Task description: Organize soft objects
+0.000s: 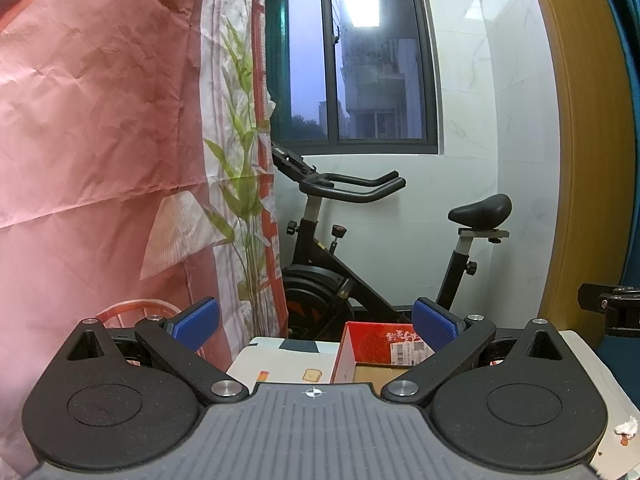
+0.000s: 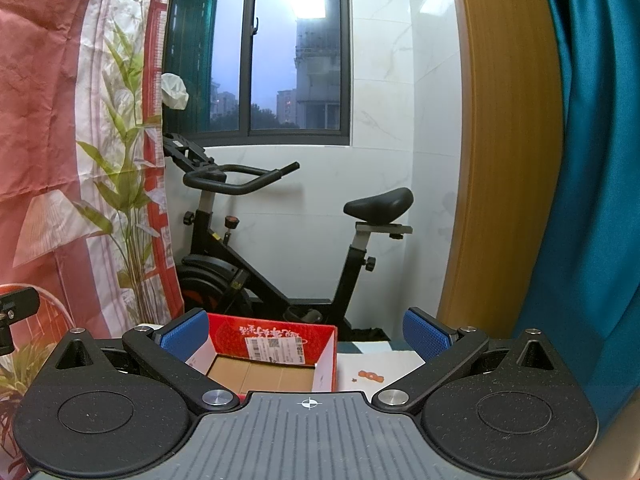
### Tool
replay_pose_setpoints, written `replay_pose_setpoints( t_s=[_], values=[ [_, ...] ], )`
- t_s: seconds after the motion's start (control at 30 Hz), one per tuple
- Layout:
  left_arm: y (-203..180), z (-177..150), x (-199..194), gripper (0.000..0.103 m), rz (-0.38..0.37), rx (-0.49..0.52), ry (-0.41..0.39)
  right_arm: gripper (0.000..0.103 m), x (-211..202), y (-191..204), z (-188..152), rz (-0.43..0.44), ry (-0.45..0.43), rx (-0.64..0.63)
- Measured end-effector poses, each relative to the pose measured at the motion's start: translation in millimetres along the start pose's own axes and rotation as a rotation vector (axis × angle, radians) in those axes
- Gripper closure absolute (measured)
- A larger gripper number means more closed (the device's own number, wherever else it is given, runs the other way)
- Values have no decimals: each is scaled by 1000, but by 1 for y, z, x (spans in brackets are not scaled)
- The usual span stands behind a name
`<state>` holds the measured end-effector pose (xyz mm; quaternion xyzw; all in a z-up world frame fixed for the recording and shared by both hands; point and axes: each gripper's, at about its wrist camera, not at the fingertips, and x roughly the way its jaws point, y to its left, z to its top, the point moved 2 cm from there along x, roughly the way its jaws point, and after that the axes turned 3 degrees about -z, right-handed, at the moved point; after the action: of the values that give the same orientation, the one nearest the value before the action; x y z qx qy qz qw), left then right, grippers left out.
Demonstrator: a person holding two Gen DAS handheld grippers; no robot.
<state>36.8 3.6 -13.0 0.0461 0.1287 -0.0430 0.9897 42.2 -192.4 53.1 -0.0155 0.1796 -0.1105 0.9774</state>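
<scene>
Both grippers are held level above a table covered with a pale cloth printed with small food pictures (image 1: 280,364), each looking across it toward a black exercise bike (image 2: 280,248) parked under a dark-framed window (image 2: 256,52). The left gripper (image 1: 316,322) has its two blue-padded fingers (image 1: 196,320) spread wide with nothing between them; the right gripper (image 2: 306,334) stands the same way, its blue pads (image 2: 424,334) far apart and empty. Between and just beyond the right gripper's fingers sits an open red cardboard box with a brown floor and a white shipping label on its far inner wall (image 2: 276,354); in the left wrist view the same box lies toward the right finger, partly hidden behind it. The box floor that can be seen looks bare, though the gripper body covers its near part. No soft object shows clearly in either view; a small crumpled white scrap (image 1: 627,427) lies on the table at the far right of the left wrist view, and it may be tissue, but it is too small to tell. A small orange printed shape (image 2: 370,376) marks the cloth just right of the box. A creased pink sheet with a printed green plant (image 1: 100,120) hangs on the left, and a teal curtain (image 2: 592,160) beside a wooden door frame (image 2: 492,140) stands on the right.
</scene>
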Motion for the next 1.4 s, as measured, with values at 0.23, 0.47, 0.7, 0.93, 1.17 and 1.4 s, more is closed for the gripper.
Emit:
replay_pose_setpoints(
  t_s=[0.23, 0.47, 0.7, 0.93, 1.17, 1.4],
  values=[
    [-1, -3, 2, 0, -6, 16, 3, 0, 2, -1, -3, 21, -3, 14],
    [1, -7, 10, 0, -23, 11, 19, 0, 9, -4, -9, 56, -3, 34],
    [4, -19, 25, 0, -3, 13, 32, 0, 21, -4, -22, 87, -24, 35],
    [6, -46, 51, 0, 33, 27, 83, 0, 57, 5, -59, 106, 32, 7],
    [9, -84, 83, 0, 83, 55, 161, 0, 90, 19, -108, 108, 8, -12],
    [19, -124, 110, 0, 64, 26, 233, 0, 123, 21, -155, 115, 72, 22]
  ],
)
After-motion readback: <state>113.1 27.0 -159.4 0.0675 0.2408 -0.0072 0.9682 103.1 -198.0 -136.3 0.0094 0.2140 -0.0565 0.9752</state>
